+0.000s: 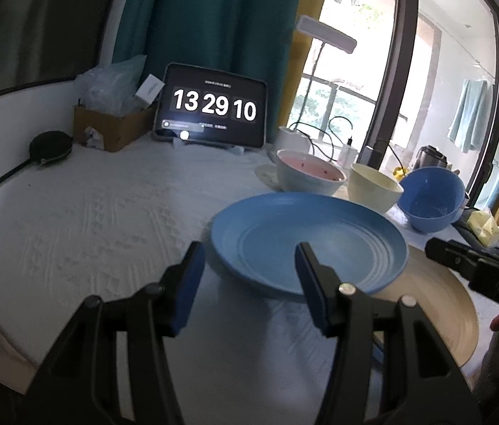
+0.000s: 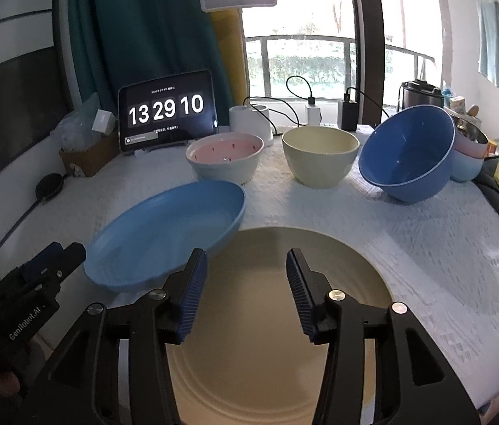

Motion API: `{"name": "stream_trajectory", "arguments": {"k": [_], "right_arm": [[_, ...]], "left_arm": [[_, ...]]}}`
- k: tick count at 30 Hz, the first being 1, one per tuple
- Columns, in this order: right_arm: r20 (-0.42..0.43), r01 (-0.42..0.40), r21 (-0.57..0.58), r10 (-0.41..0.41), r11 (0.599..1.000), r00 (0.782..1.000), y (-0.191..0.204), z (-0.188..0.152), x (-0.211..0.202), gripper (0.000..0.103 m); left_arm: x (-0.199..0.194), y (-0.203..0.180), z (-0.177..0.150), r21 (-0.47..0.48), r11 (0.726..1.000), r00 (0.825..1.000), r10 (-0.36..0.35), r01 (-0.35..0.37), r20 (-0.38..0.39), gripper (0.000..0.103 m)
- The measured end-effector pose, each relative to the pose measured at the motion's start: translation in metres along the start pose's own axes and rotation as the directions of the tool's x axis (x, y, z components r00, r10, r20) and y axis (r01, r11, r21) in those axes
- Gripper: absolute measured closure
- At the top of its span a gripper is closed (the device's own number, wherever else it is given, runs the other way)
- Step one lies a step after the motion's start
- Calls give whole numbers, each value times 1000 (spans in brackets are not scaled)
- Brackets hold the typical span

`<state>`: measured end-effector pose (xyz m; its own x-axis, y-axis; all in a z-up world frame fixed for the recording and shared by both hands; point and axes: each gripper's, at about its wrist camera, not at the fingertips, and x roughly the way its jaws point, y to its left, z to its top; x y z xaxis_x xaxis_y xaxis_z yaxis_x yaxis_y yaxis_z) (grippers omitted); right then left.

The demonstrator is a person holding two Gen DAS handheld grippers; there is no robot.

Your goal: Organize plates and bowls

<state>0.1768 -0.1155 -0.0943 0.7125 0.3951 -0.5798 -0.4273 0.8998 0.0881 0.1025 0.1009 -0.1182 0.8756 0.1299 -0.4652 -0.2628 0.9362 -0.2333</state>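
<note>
Left tongs [image 1: 249, 258] agape; right tongs [image 2: 247, 265] likewise.
</note>
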Motion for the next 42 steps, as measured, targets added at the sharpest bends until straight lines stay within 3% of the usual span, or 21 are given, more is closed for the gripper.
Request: {"name": "stream_trajectory", "arguments": {"k": [6,11,32,42], "right_arm": [[12,-15,0,15,1000,1000,7,8,5,53],[6,-30,0,30,1000,1000,12,11,12,53],[-74,-46,-21,44,999,996,25,9,40,54],[-77,-62,-47,58,997,995,30,8,40,64]], "left_arm": [[9,8,3,-15,1000,1000,14,-14,-20,48],[13,16,6,-42,999,1000,2,-3,-28,33],[49,14,7,-60,997,986,-60,51,-154,33],[55,5,5,-39,995,978,-94,88,-188,34]]}}
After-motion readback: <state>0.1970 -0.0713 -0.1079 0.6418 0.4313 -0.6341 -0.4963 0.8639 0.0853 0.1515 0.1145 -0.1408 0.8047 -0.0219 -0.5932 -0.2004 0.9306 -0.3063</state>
